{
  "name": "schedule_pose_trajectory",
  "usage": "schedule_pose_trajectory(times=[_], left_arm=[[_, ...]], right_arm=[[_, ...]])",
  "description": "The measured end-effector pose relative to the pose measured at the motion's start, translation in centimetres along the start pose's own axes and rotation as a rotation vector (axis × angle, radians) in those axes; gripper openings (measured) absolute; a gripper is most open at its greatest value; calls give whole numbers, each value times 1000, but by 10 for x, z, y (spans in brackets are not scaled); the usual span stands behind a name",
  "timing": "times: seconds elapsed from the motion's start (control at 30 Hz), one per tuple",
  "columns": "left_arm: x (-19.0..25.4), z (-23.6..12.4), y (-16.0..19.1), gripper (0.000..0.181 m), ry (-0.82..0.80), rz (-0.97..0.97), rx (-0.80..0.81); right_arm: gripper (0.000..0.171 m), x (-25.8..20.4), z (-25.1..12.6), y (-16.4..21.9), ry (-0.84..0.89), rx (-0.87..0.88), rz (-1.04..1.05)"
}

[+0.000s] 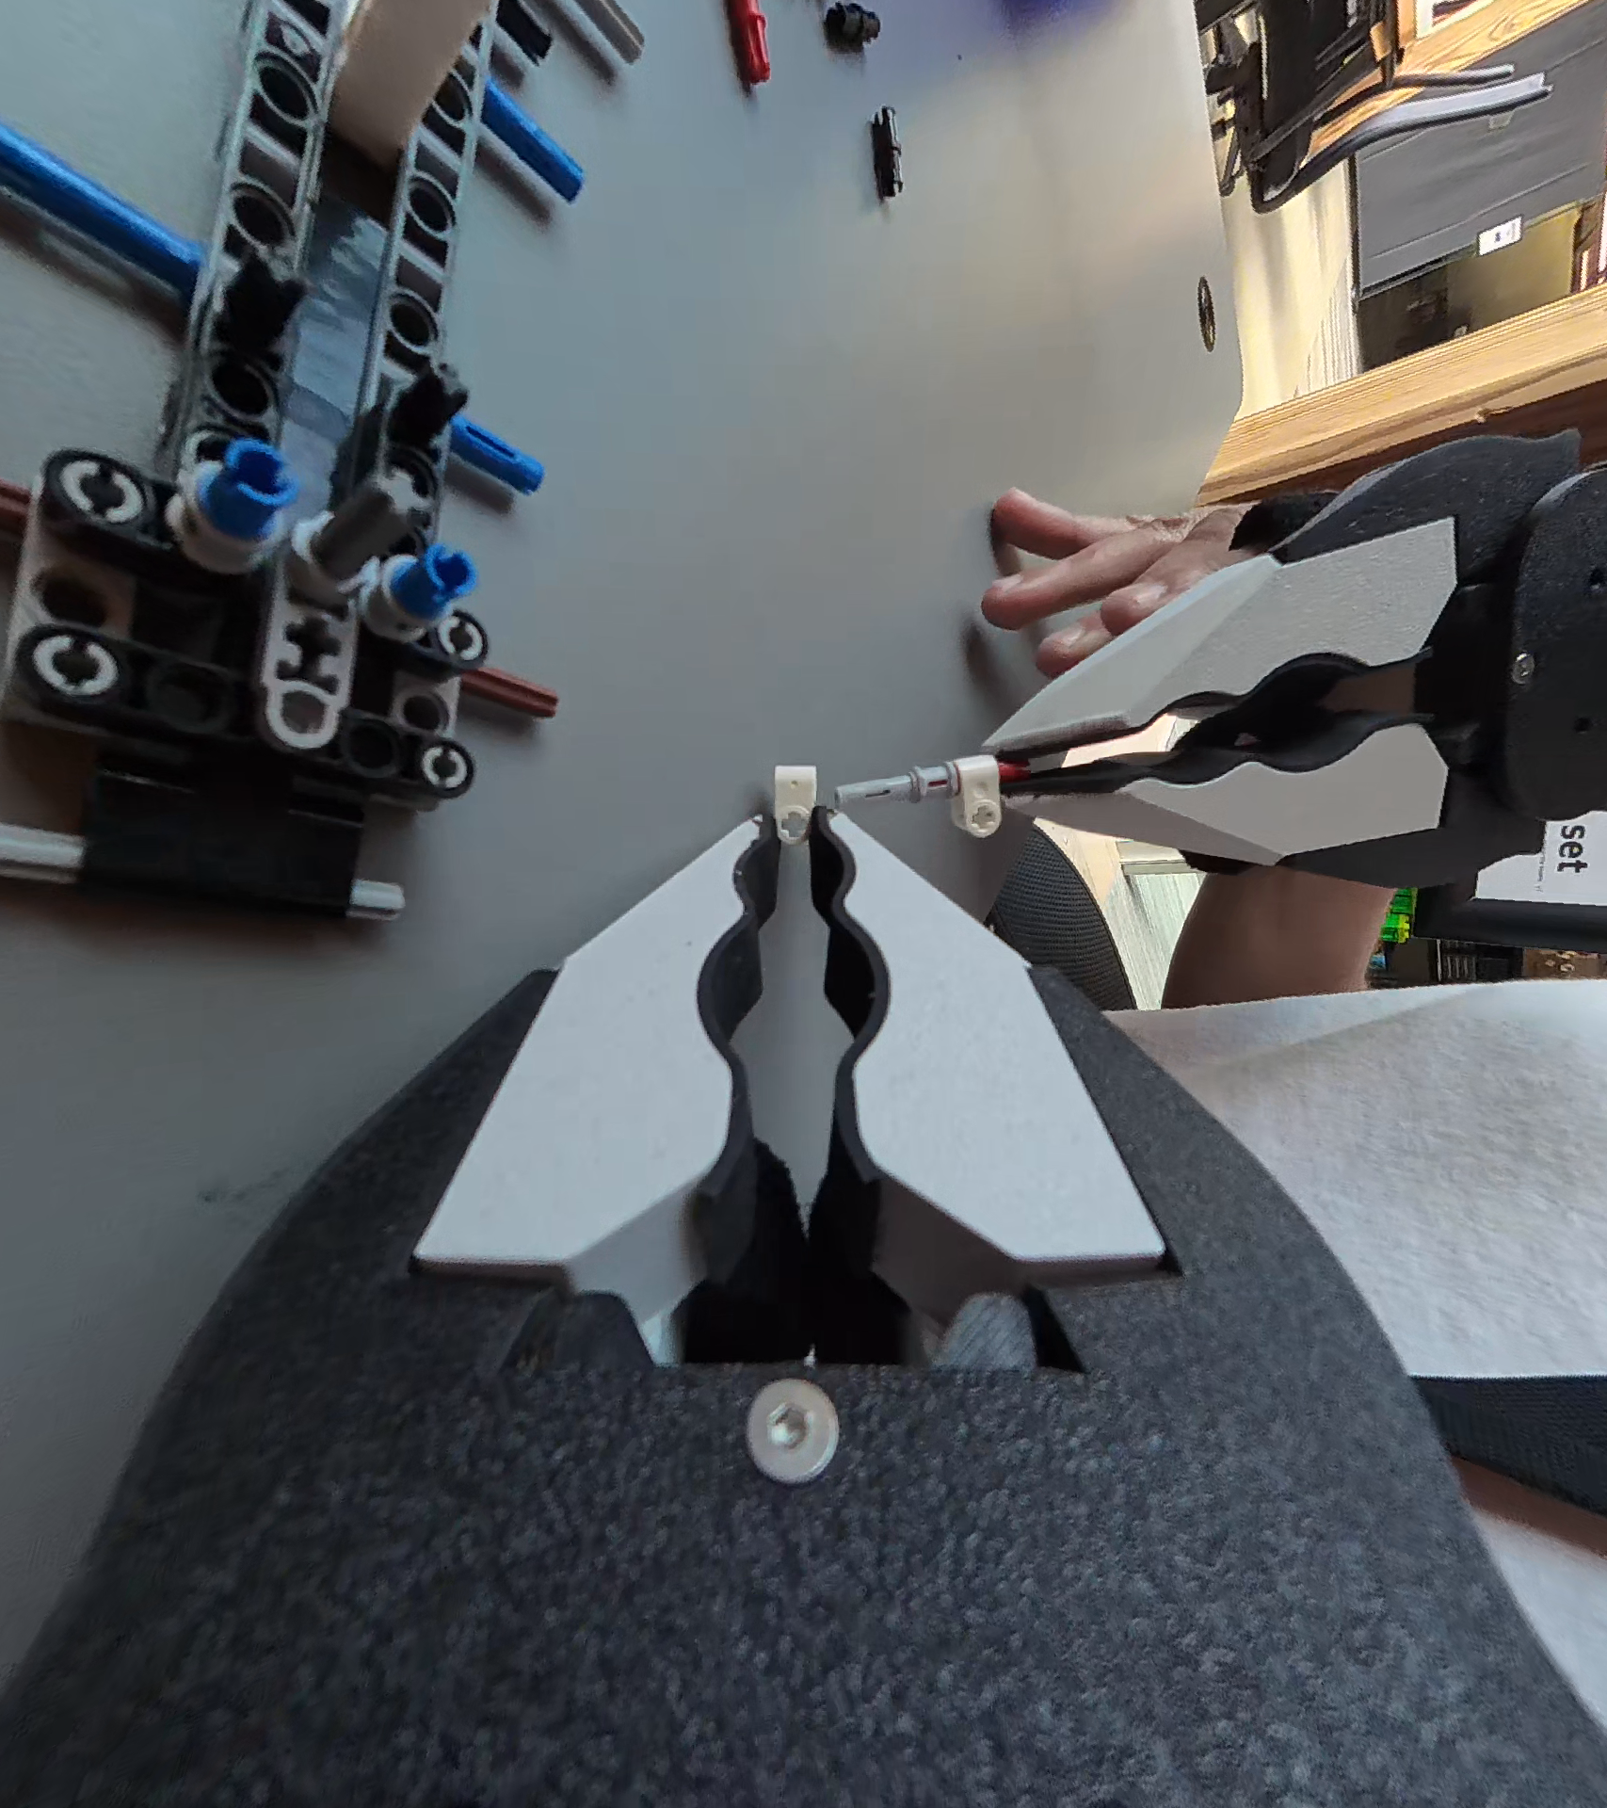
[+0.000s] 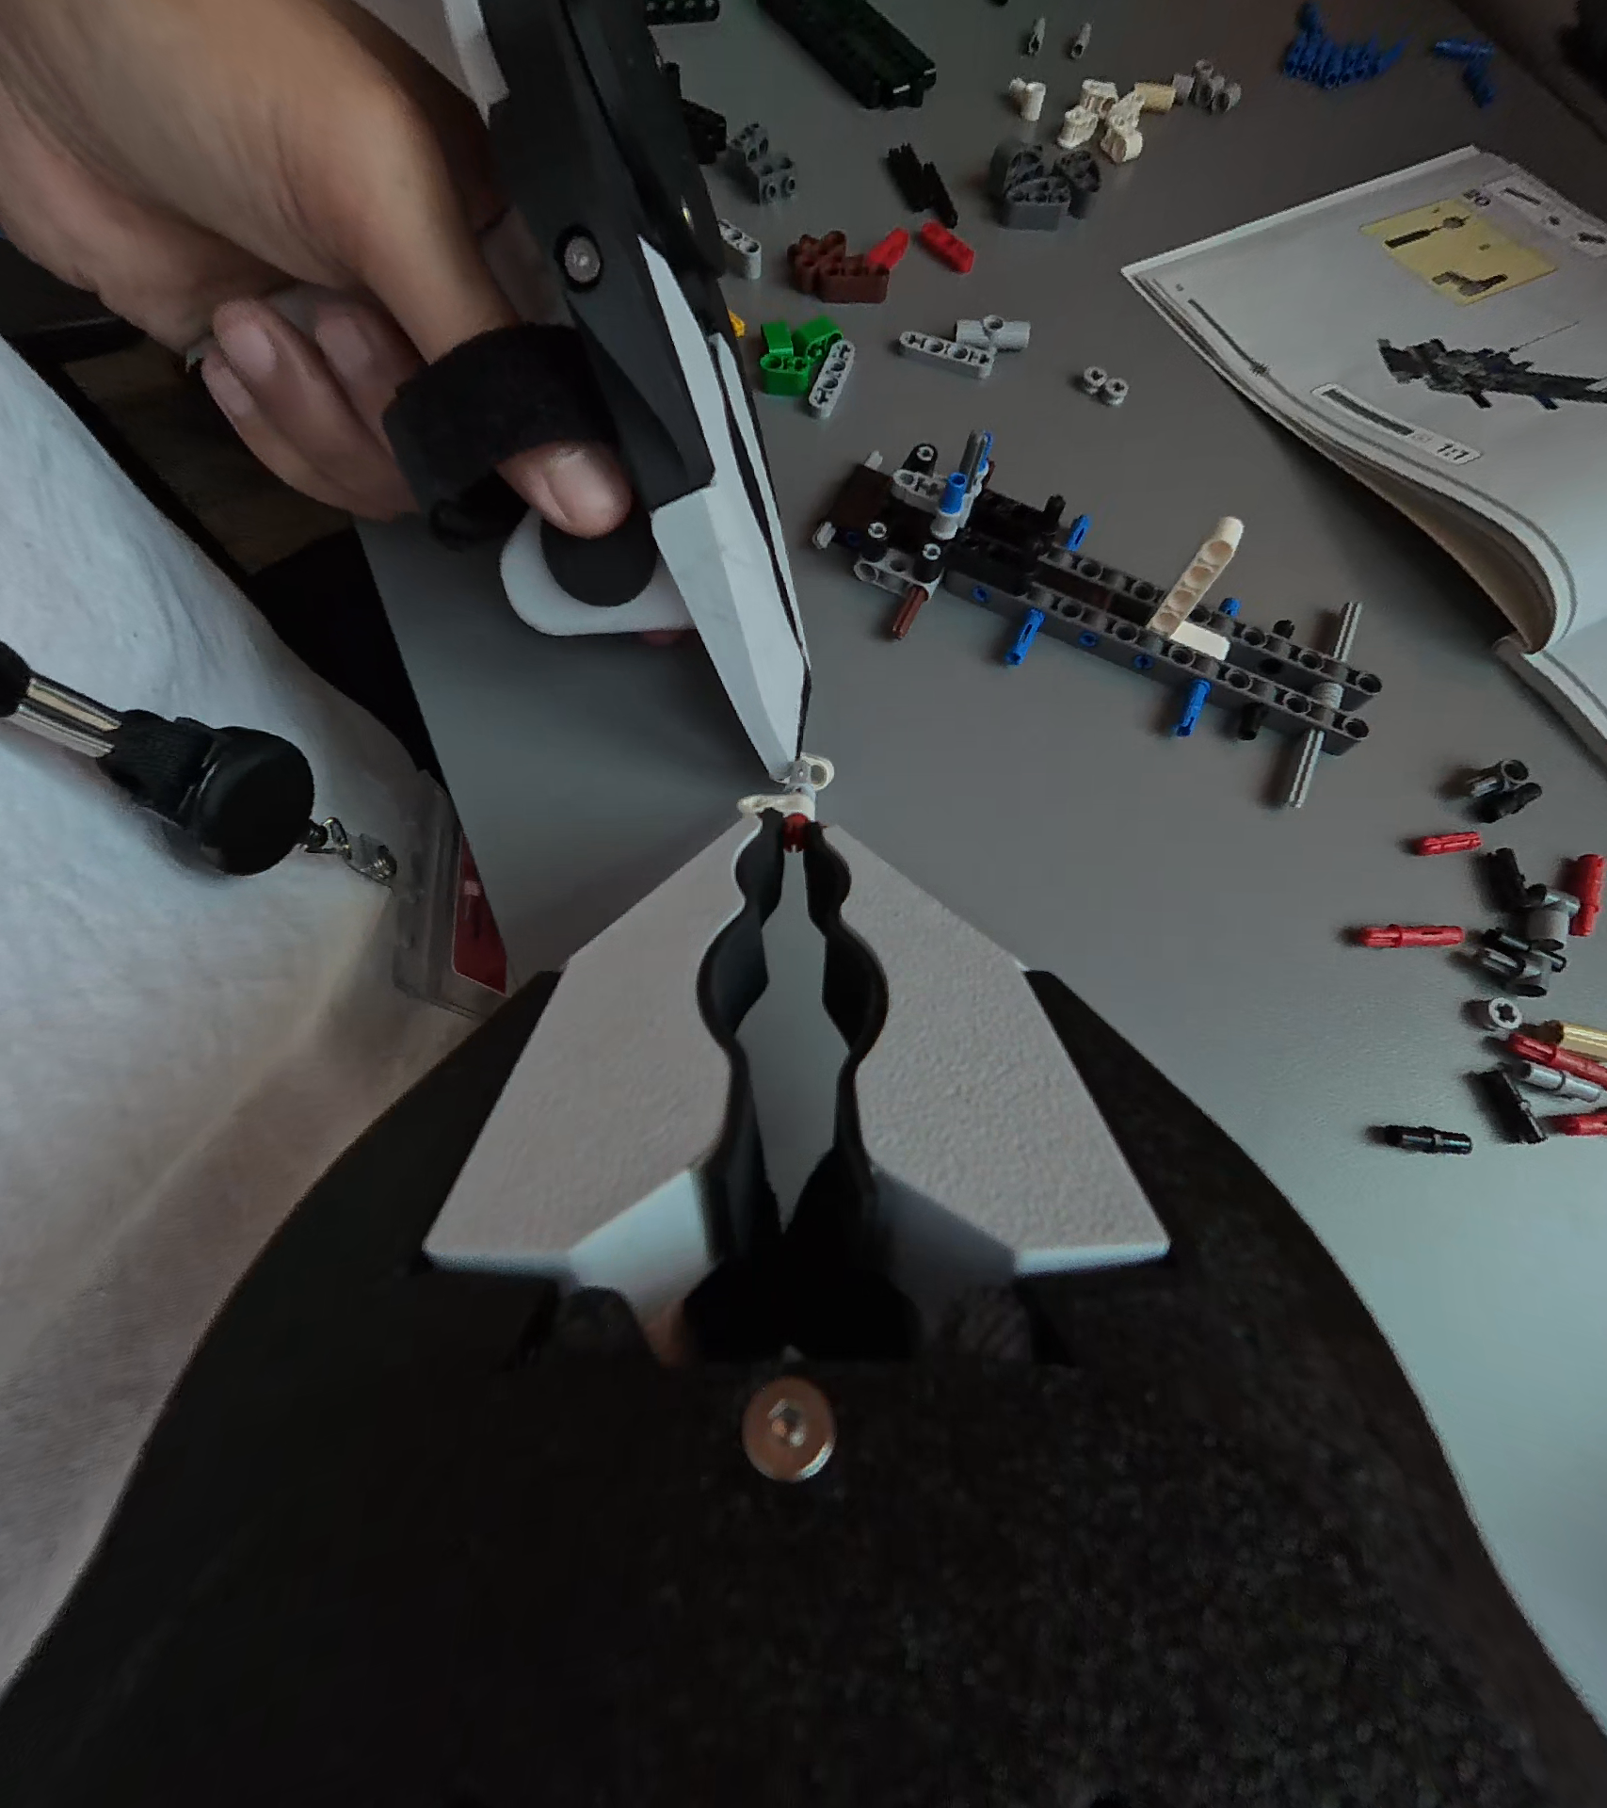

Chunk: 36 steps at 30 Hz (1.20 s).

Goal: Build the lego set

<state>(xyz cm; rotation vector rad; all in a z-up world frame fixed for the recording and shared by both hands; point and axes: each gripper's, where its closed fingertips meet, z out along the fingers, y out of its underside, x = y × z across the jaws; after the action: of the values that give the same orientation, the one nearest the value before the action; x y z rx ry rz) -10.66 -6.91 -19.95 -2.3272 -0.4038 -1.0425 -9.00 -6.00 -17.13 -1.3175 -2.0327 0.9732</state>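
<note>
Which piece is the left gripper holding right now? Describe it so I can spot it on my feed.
Start at the long grey frame assembly on the grey table, then drop to the left gripper near the table's edge. Pinched at its fingertips is a tiny white connector. Unlike its twin, already threaded on the right gripper's axle, this one sits alone.

A grey table [image 1: 780, 440] fills the foreground — beyond it, wooden shelving [image 1: 1464, 391] and a black mesh chair [image 1: 1063, 920].
</note>
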Motion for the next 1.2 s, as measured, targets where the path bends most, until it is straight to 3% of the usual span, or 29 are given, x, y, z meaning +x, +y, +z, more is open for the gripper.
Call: schedule_pose_trajectory(times=[0.03,0.43,0.7,1.0,1.2], left_arm=[[0,0,0,4,-4,4,1],[-1,0,0,4,-86,103,-2],[-4,1,-1,4,-210,324,-48],[-3,0,-2,3,-28,172,-51],[-3,0,-1,3,-23,178,-67]], right_arm=[[0,1,0,0,5,1,3],[0,2,4,5,50,-37,-12],[0,2,5,6,51,-33,-9],[3,4,6,8,12,1,48],[1,7,6,4,-87,-62,110]])
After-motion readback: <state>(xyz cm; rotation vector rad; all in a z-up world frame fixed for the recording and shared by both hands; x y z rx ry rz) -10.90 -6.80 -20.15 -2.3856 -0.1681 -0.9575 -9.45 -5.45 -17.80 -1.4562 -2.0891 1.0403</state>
